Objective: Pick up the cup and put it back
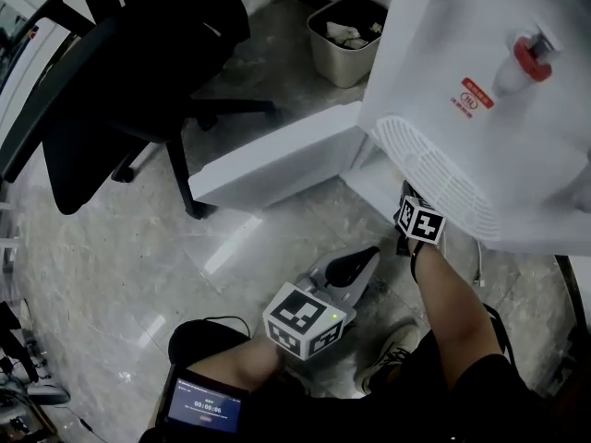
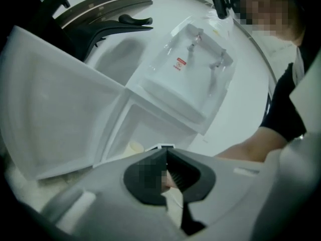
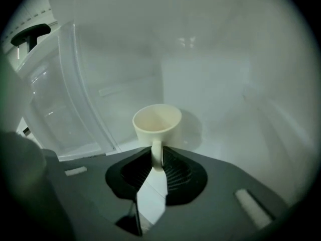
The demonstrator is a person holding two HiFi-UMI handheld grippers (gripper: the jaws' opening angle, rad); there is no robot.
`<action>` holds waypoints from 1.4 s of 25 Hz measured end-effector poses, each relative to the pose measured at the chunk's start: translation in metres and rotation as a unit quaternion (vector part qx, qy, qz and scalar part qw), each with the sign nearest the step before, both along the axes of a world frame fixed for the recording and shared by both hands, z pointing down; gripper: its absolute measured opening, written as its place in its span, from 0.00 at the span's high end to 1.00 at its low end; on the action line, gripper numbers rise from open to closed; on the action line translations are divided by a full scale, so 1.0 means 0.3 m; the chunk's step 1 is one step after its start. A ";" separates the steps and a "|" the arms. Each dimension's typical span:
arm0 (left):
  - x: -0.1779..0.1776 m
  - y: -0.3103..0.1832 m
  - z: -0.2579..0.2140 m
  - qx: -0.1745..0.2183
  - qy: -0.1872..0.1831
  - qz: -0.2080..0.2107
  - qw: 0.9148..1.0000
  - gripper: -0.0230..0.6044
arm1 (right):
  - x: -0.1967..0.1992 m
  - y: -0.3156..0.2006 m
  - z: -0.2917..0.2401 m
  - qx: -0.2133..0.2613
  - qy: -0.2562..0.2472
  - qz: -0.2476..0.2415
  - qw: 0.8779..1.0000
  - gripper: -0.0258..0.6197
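- Presently, dispenser cabinet (image 3: 215, 74): door (image 1: 277, 169) open; we judge the pick-up in hand.
- Left gripper (image 2: 165, 157): outside, jaws pressed together, empty.
- Right gripper (image 3: 156, 154): inside, pinching the handle (image 3: 157, 152).
- Cup (image 3: 156, 120): upright, mid-floor; next we need a steady lift past the front edge.

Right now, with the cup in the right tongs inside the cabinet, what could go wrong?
The right tongs pinch only the cup's thin handle, so the cup could swivel or slip. The open cabinet door stands close on the left; a careless withdrawal could knock the cup against it.
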State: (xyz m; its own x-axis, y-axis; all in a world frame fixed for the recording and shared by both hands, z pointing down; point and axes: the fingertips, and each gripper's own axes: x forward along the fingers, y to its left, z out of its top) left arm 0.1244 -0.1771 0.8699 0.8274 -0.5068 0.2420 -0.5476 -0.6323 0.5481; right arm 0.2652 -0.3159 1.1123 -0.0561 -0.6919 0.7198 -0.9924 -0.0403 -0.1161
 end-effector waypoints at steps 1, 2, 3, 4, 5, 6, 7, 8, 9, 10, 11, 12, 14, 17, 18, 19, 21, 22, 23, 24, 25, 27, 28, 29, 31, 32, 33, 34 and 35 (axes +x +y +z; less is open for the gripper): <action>-0.003 -0.001 0.001 -0.001 0.002 -0.002 1.000 0.96 | 0.005 0.000 -0.004 0.001 0.003 0.001 1.000 0.85; -0.005 0.001 0.005 -0.002 0.000 -0.002 1.000 0.96 | 0.008 -0.001 -0.009 0.002 0.003 0.004 1.000 0.86; -0.005 0.004 0.010 -0.003 -0.001 0.000 1.000 0.96 | 0.009 0.001 -0.013 0.003 0.001 0.007 1.000 0.87; -0.005 0.007 0.015 -0.006 -0.001 0.002 1.000 0.96 | 0.008 0.006 -0.014 0.003 0.000 0.009 1.000 0.87; -0.004 0.008 0.018 -0.009 0.001 0.003 1.000 0.96 | 0.006 0.014 -0.013 0.002 0.000 0.010 1.000 0.87; -0.003 0.006 0.017 -0.011 0.003 0.004 1.000 0.96 | 0.003 0.023 -0.012 0.000 0.000 0.010 1.000 0.87; -0.002 0.001 0.013 -0.010 0.006 0.003 1.000 0.96 | -0.001 0.030 -0.013 -0.001 0.001 0.009 1.000 0.88; -0.001 -0.004 0.004 -0.008 0.009 0.003 1.000 0.96 | -0.005 0.037 -0.019 -0.002 0.002 0.007 1.000 0.88; 0.000 -0.007 -0.006 -0.006 0.012 0.001 1.000 0.96 | -0.010 0.045 -0.028 -0.003 0.002 0.003 1.000 0.88; -0.002 -0.004 -0.013 -0.006 0.014 -0.002 1.000 0.96 | -0.017 0.058 -0.038 -0.007 0.001 -0.004 1.000 0.88; -0.006 0.003 -0.019 -0.008 0.014 -0.005 1.000 0.96 | -0.028 0.079 -0.047 -0.013 -0.001 -0.012 1.000 0.88; -0.011 0.015 -0.024 -0.011 0.012 -0.008 1.000 0.96 | -0.041 0.102 -0.064 -0.019 -0.002 -0.022 1.000 0.88; -0.018 0.057 -0.049 -0.025 0.006 -0.015 1.000 0.96 | -0.070 0.158 -0.126 -0.031 -0.003 -0.044 0.999 0.88; -0.027 0.169 -0.129 -0.059 0.002 -0.021 0.998 0.96 | -0.134 0.255 -0.260 -0.054 -0.022 -0.069 0.996 0.88; -0.039 0.213 -0.157 -0.078 0.000 -0.024 0.997 0.96 | -0.162 0.288 -0.316 -0.059 -0.031 -0.077 0.995 0.88; -0.055 0.256 -0.191 -0.101 0.002 -0.032 0.994 0.96 | -0.191 0.324 -0.377 -0.065 -0.041 -0.087 0.993 0.88; -0.092 0.334 -0.290 -0.148 0.021 -0.054 0.987 0.96 | -0.251 0.401 -0.518 -0.072 -0.062 -0.111 0.989 0.88; -0.114 0.369 -0.352 -0.167 0.028 -0.063 0.984 0.96 | -0.283 0.436 -0.600 -0.072 -0.073 -0.124 0.987 0.88; -0.136 0.402 -0.421 -0.181 0.031 -0.071 0.980 0.96 | -0.315 0.467 -0.690 -0.069 -0.084 -0.134 0.985 0.88; -0.156 0.431 -0.496 -0.192 0.033 -0.080 0.977 0.96 | -0.342 0.495 -0.788 -0.064 -0.094 -0.141 0.983 0.88; -0.175 0.457 -0.576 -0.203 0.036 -0.089 0.974 0.96 | -0.362 0.521 -0.894 -0.059 -0.103 -0.144 0.982 0.88; -0.209 0.506 -0.748 -0.219 0.042 -0.105 0.969 0.96 | -0.392 0.565 -1.122 -0.044 -0.117 -0.143 0.982 0.88; -0.226 0.529 -0.835 -0.221 0.042 -0.109 0.968 0.96 | -0.408 0.578 -1.239 -0.033 -0.124 -0.144 0.981 0.88; -0.240 0.551 -0.921 -0.221 0.040 -0.109 0.968 0.96 | -0.425 0.588 -1.354 -0.020 -0.130 -0.147 0.980 0.88; -0.261 0.591 -1.080 -0.210 0.032 -0.102 0.972 0.96 | -0.447 0.602 -1.574 0.010 -0.137 -0.164 0.977 0.88; -0.265 0.603 -1.154 -0.203 0.028 -0.099 0.974 0.96 | -0.450 0.604 -1.684 0.026 -0.134 -0.177 0.975 0.88; -0.267 0.608 -1.223 -0.196 0.024 -0.098 0.975 0.96 | -0.447 0.603 -1.793 0.042 -0.128 -0.194 0.972 0.88; -0.268 0.608 -1.289 -0.188 0.019 -0.101 0.977 0.96 | -0.440 0.600 -1.898 0.058 -0.120 -0.210 0.969 0.88; -0.270 0.604 -1.350 -0.180 0.013 -0.106 0.978 0.96 | -0.432 0.598 -1.997 0.072 -0.114 -0.224 0.965 0.88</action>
